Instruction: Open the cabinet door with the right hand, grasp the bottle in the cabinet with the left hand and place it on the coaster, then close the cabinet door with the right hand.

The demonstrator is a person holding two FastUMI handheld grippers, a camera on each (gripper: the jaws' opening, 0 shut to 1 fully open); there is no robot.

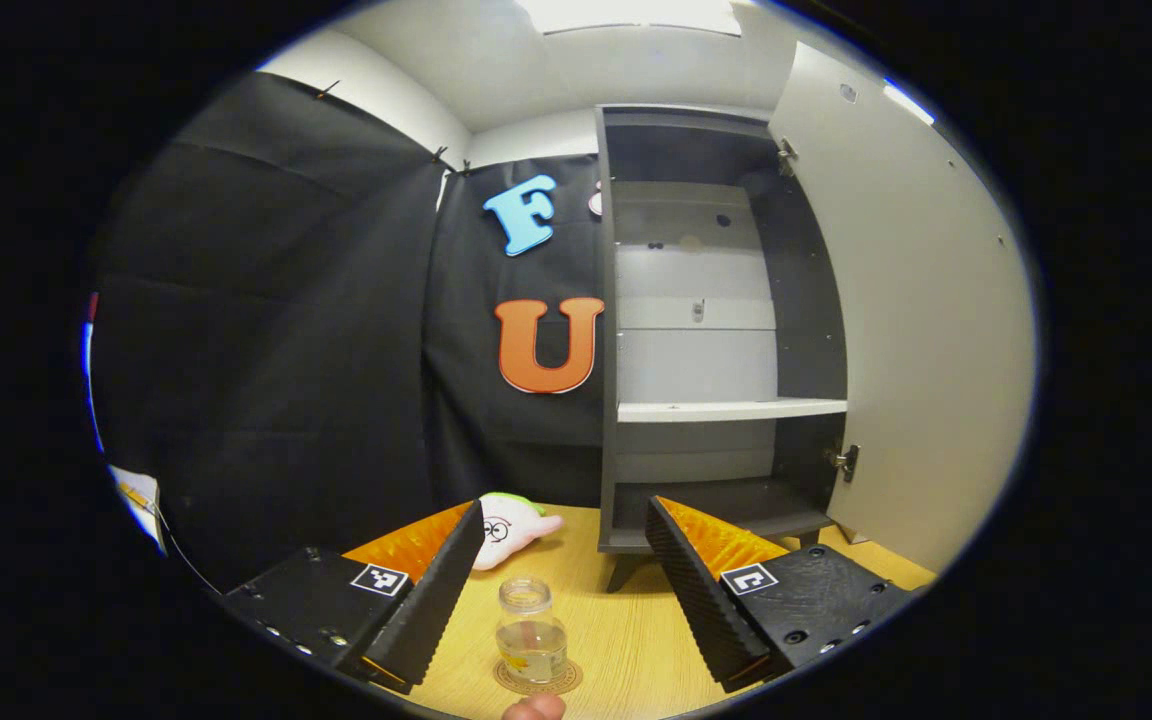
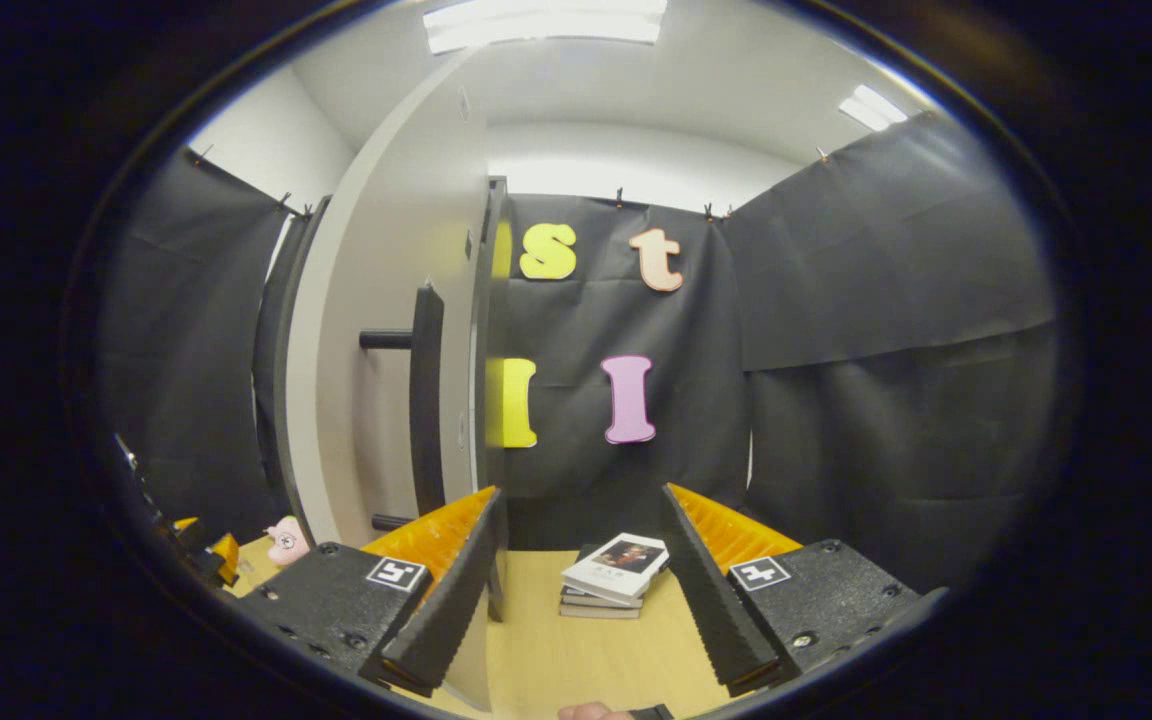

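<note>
Glass, clear and lidless, the bottle (image 1: pixel 530 635) stood upright on the round coaster (image 1: pixel 537 679) near the front of the wooden table (image 1: pixel 626 640), a little pale liquid in its base. It looked rigid, smooth and breakable, light but apt to spill; a hold around the body below the neck would suit best. The left gripper (image 1: pixel 566 570) stood wide open, its fingers either side of the bottle and clear of it, holding nothing. Beyond lay a plush toy (image 1: pixel 511 528) and the cabinet (image 1: pixel 706 330), its door (image 1: pixel 921 330) swung open to the right. The right gripper (image 2: pixel 586 570) was open and empty too, beside the door's edge near the dark handle (image 2: pixel 425 400); a stack of books (image 2: pixel 614 577) lay ahead.
</note>
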